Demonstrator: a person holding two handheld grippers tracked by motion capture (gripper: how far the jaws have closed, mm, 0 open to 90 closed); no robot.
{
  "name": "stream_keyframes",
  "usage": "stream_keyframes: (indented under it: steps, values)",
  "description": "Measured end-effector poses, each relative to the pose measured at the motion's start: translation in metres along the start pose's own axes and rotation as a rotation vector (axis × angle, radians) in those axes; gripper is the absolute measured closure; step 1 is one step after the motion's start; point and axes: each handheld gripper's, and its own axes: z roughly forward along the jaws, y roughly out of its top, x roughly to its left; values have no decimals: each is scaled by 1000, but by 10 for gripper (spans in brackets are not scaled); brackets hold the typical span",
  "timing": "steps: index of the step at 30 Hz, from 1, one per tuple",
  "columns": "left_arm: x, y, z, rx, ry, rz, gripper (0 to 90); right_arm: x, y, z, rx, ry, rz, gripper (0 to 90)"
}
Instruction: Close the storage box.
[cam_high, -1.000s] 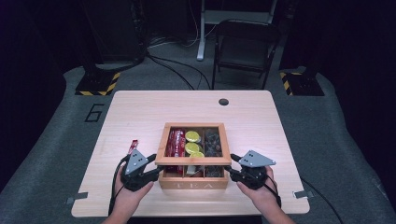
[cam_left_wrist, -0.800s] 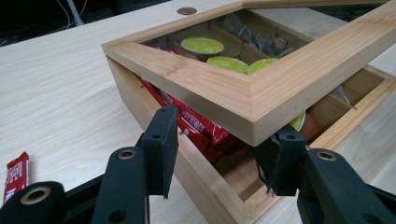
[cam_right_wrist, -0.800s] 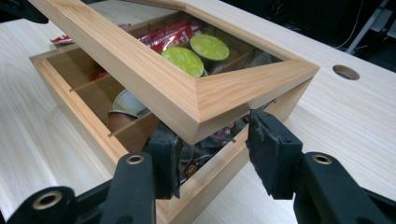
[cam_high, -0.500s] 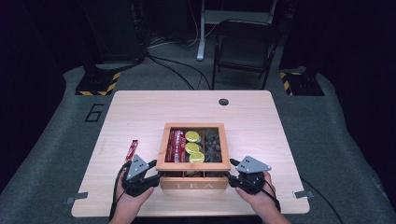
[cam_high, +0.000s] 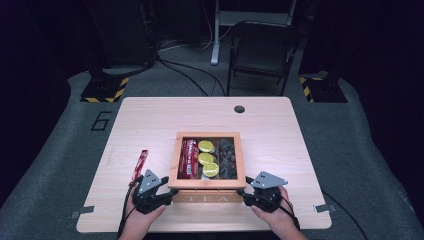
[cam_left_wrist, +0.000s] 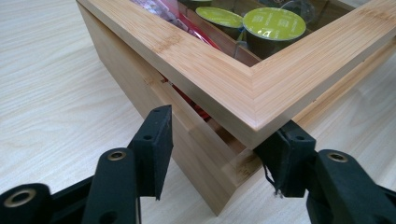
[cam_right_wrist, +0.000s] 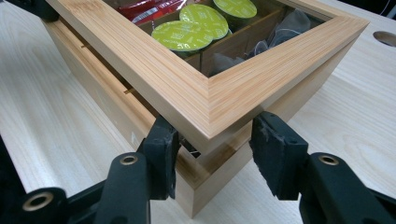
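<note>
Tea box (cam_high: 207, 196) near the front edge of a pale wooden table (cam_high: 150, 120), its windowed lid (cam_high: 173, 165) sitting slightly raised off the base. Left gripper (cam_high: 169, 192) at the near left corner and right gripper (cam_high: 244, 193) at the near right, each with jaws spread apart astride its corner, inner faces tucked under the lid's overhang. Inside, red packets (cam_high: 188, 157), green-topped capsules (cam_high: 206, 159) and dark pouches (cam_high: 228, 156), perhaps tea bags. Loose red sachet (cam_high: 140, 164) left of the box. Farther back, a round hole (cam_high: 239, 109) in the tabletop. Beyond, grey floor marked "6" (cam_high: 101, 120), a folding chair (cam_high: 262, 50), striped stand bases (cam_high: 105, 92) and darkness.
</note>
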Motion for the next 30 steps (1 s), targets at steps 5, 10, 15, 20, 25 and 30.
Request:
stream_keyframes:
  steps: [5, 10, 15, 20, 25, 30]
  values:
    - [-1, -1, -2, 8, -13, -8, 457, 0, -1, 0, -2, 8, 15, 501]
    - [-1, -1, -2, 21, -37, -13, 415, 1, -2, 1, 15, 17, 21, 479]
    - [-1, -3, 1, 26, -48, -27, 384, 0, -3, 2, 31, 34, 31, 441]
    - [-3, -4, 3, 37, -58, -7, 382, 0, -4, 4, 42, 40, 36, 431]
    - [-3, -4, 3, 34, -60, -14, 382, 0, -4, 4, 48, 41, 31, 430]
    - [-3, -5, 4, 43, -62, -9, 377, 0, -5, 4, 52, 38, 29, 424]
